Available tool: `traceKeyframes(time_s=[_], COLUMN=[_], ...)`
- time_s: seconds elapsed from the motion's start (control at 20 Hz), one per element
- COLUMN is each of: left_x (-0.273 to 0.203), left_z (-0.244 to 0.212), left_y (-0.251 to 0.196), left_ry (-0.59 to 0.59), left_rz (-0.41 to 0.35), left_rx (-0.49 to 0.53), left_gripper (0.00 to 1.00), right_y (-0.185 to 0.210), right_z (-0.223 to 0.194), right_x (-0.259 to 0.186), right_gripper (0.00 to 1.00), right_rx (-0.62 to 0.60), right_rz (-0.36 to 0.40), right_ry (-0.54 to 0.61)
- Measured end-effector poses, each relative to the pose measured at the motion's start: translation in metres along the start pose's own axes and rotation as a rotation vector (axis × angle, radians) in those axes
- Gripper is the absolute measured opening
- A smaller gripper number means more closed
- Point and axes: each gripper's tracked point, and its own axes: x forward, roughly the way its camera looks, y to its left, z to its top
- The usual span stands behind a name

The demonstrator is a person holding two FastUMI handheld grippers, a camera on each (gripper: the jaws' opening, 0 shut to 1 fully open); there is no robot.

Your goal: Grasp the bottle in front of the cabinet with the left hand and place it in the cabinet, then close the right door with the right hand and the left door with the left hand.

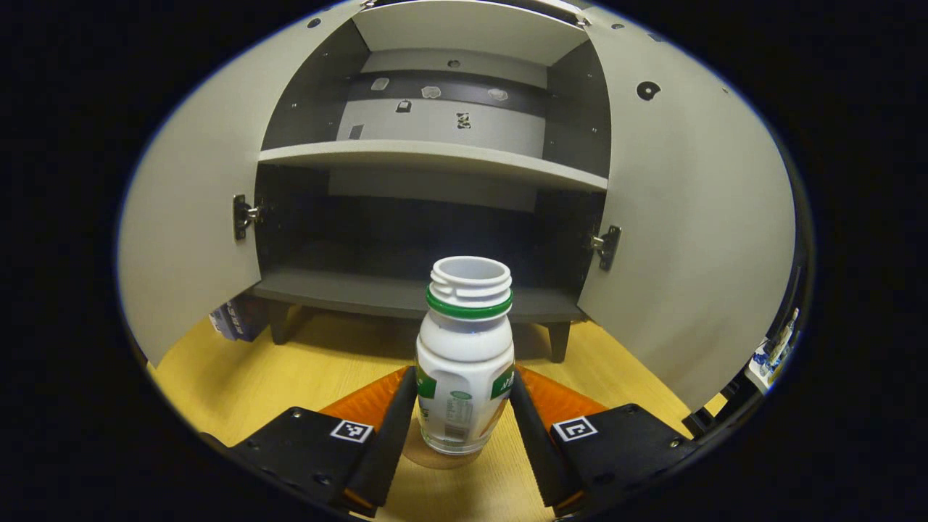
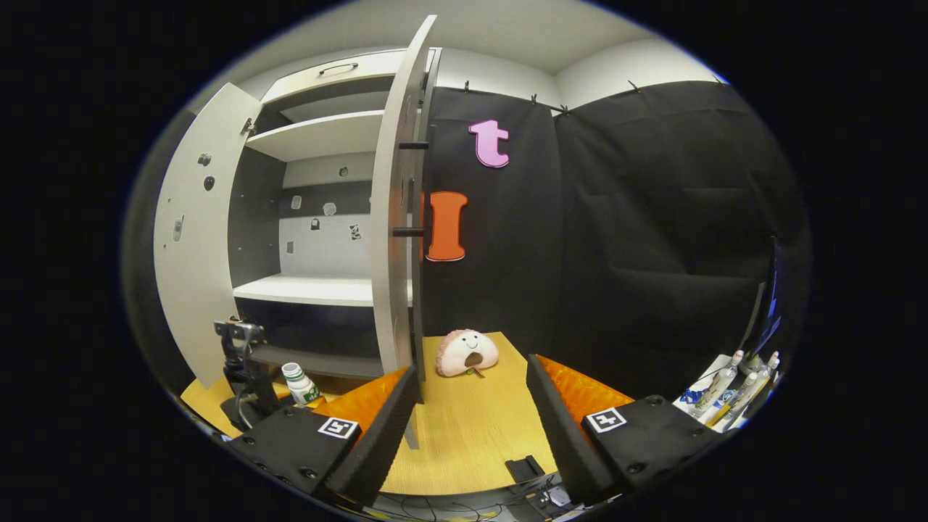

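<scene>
Left claw [image 1: 464,406] pressed both fingers on the uncapped bottle [image 1: 465,362], seemingly light, slick plastic best gripped mid-body, while right claw [image 2: 471,413] gaped empty.

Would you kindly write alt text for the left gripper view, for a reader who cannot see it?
An uncapped white bottle stands on the wooden table between the left gripper's fingers, which flank it closely. Behind it a grey cabinet stands with both doors swung wide open, its shelves bare.
</scene>
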Motion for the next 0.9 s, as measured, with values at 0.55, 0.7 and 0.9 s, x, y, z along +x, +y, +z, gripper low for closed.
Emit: traceKeyframes(time_s=[0.55, 0.7, 0.9], left_x=[-0.059, -0.065, -0.065], left_z=[0.124, 0.159, 0.193], left_y=[0.034, 0.045, 0.057], left_ry=[-0.008, -0.039, -0.023], left_rz=[-0.016, -0.021, -0.024], left_rx=[0.030, 0.028, 0.057], left_gripper=[0.76, 0.76, 0.76], right_y=[0.020, 0.029, 0.035], right_z=[-0.011, -0.014, -0.014], right_x=[-0.003, -0.003, -0.004], right_gripper=[0.98, 0.98, 0.98], right_rx=[0.013, 0.022, 0.023], right_rz=[0.057, 0.071, 0.080], right_ry=[0.002, 0.006, 0.007])
